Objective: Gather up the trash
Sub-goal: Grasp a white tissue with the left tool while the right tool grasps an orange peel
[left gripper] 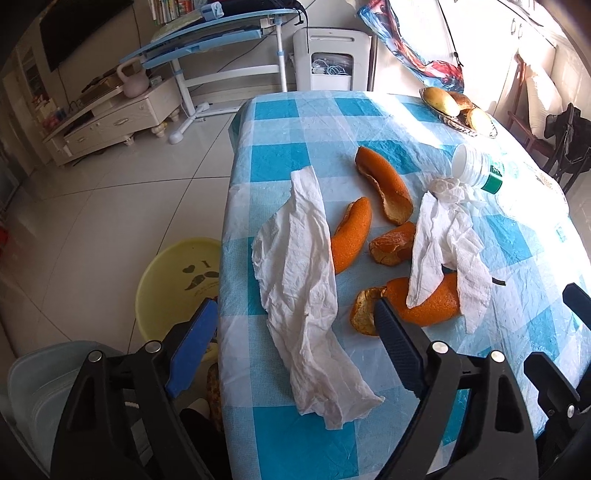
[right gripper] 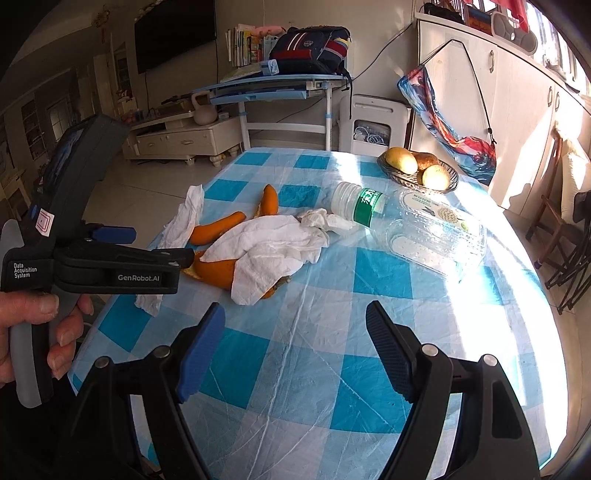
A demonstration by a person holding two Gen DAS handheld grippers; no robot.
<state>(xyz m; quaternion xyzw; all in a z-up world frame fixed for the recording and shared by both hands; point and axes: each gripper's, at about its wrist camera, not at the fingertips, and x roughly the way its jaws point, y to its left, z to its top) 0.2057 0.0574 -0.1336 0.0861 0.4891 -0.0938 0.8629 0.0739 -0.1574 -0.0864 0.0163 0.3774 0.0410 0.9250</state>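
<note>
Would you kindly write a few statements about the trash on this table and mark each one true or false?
1. The plastic bottle lies on its side. True.
2. The long tissue sits in the yellow basin. False: it lies on the checked tablecloth.
3. The right gripper holds an orange peel. False: its jaws are open and empty.
4. A tissue partly covers an orange peel. True.
5. The fruit bowl is empty. False: it holds fruit.

home: television [right gripper: 173, 33], checked tablecloth [right gripper: 295, 354]

Tissues [left gripper: 299, 295] and peels [left gripper: 384, 184] on table [left gripper: 280, 443], bottle [left gripper: 476, 168] behind.
</note>
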